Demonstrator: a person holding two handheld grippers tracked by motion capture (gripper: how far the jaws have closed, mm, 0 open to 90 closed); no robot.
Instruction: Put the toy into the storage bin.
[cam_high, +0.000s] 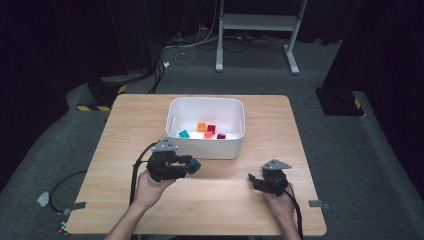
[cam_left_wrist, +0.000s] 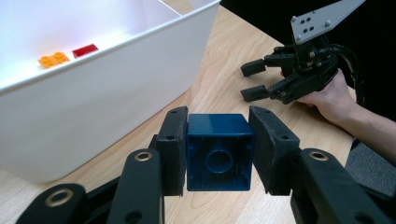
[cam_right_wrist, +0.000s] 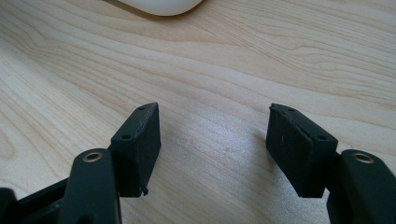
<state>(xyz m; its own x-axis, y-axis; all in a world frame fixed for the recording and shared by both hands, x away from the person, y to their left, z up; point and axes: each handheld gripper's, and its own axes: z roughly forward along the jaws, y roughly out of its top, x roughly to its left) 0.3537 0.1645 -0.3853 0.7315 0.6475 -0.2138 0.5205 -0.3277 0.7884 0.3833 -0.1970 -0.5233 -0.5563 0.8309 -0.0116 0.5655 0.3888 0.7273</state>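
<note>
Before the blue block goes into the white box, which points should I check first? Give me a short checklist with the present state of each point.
1. Left claw grips the blue block on both sides: ok.
2. Block sits straight between the pads, hollow side toward the camera: ok.
3. White box stands close in front of the left claw: ok.
4. Block is higher than the box rim: not ok in the left gripper view, where the wall rises above it.
5. Free floor inside the box beside the orange block and red block: ok.
6. Right claw is open, holds nothing and rests away from the box: ok.
</note>
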